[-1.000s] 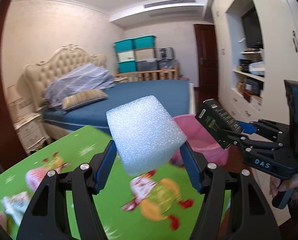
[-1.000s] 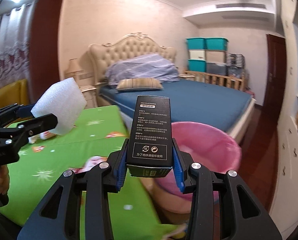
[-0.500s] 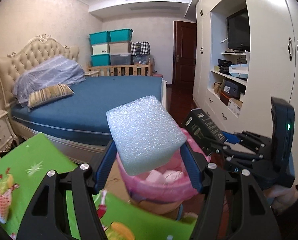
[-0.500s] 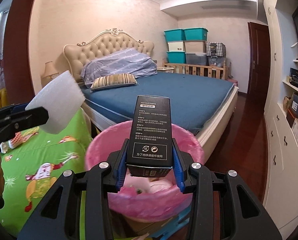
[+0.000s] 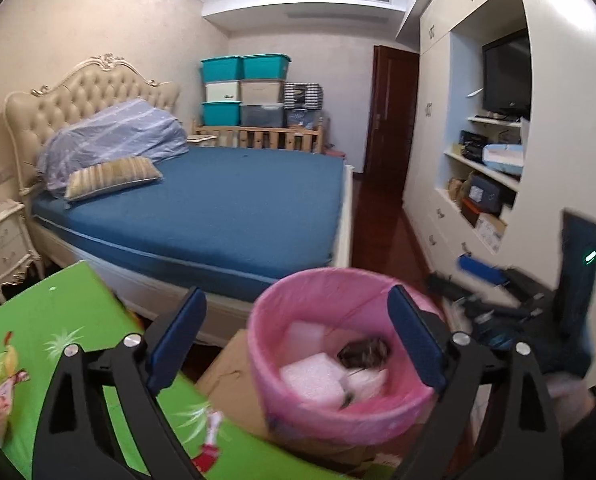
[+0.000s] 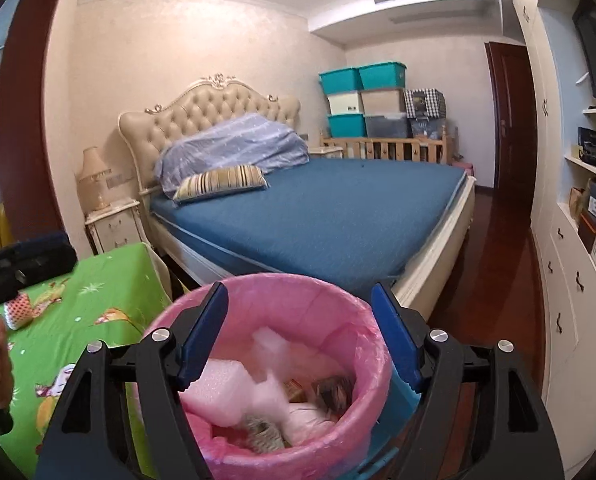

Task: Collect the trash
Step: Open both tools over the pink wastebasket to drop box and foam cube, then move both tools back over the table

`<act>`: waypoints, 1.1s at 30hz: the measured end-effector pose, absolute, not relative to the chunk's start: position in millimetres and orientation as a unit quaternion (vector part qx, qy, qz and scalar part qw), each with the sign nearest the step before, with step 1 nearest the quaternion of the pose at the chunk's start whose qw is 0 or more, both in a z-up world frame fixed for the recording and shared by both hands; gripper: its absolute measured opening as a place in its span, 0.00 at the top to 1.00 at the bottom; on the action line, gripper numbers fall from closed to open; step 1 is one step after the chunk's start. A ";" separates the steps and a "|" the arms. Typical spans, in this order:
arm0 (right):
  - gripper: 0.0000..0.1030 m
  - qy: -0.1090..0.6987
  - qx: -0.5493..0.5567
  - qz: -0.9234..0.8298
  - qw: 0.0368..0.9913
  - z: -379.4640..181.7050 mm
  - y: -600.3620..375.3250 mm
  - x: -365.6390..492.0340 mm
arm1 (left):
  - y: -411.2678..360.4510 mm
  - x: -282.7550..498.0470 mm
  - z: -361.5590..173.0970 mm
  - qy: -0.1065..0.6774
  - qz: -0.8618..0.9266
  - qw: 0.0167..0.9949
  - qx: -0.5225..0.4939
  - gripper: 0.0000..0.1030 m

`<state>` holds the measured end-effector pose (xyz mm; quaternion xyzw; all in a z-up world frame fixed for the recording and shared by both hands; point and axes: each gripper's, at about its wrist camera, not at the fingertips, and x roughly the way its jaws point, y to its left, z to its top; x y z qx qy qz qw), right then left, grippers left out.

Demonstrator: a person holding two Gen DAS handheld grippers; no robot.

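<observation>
Looking down my left gripper (image 5: 296, 334), I see its blue pads spread wide with nothing between them; my right gripper (image 6: 298, 332) is equally wide and empty. Both frame the round pink-lined trash bin (image 6: 362, 364) at lower centre, where white foam blocks (image 5: 312, 380) and a dark crumpled scrap (image 5: 364, 352) lie. At lower left sits the green cartoon-print tablecloth (image 5: 46, 320); farther back, mid-frame, the blue-sheeted bed (image 5: 226, 208).
</observation>
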<state>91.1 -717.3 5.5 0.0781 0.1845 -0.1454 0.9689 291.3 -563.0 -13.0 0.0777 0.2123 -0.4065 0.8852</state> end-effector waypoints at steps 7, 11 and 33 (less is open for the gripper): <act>0.32 0.184 0.054 -0.128 0.973 13.9 -685.6 78.1 | -496.1 292.3 -29.7 0.227 -0.364 0.900 0.079 0.05; 0.32 0.193 0.039 -0.108 0.974 17.5 -656.8 83.5 | -450.1 287.7 -36.7 0.229 -0.341 0.909 0.071 0.05; 0.32 0.273 -0.010 0.091 0.958 -14.9 -423.3 159.4 | -197.4 249.0 -62.0 0.261 -0.113 0.953 0.107 0.05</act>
